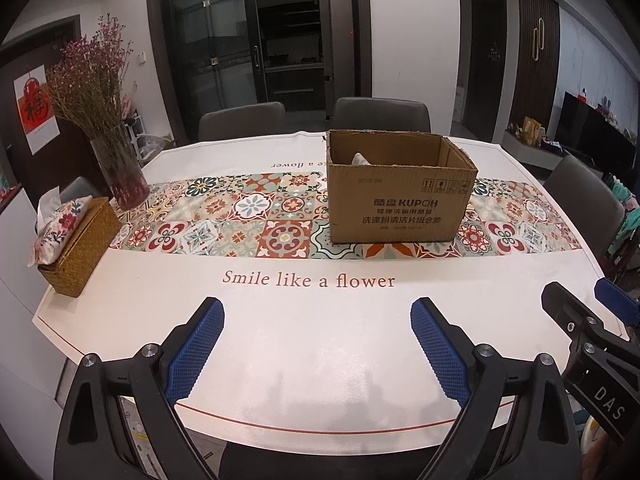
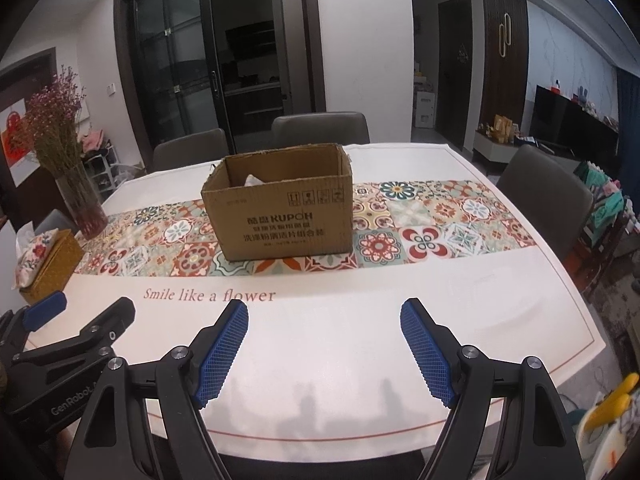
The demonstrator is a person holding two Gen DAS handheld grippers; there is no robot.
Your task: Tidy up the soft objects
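free: near white tabletop [image 1: 304, 344] | obstacle: cardboard box [image 1: 400, 204] mid-table

Both views are dim and warm-tinted, with strong fisheye bending and black vignetted corners. The white desk [image 1: 320, 340] reflects soft overhead light, with faint grey shadows near its front edge. Focus is sharp centrally, softer at the edges.

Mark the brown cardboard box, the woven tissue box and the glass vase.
brown cardboard box [image 1: 396, 208], left wrist view, printed front wall
woven tissue box [image 1: 86, 248], left wrist view, side wall
glass vase [image 2: 86, 210], right wrist view, lower body
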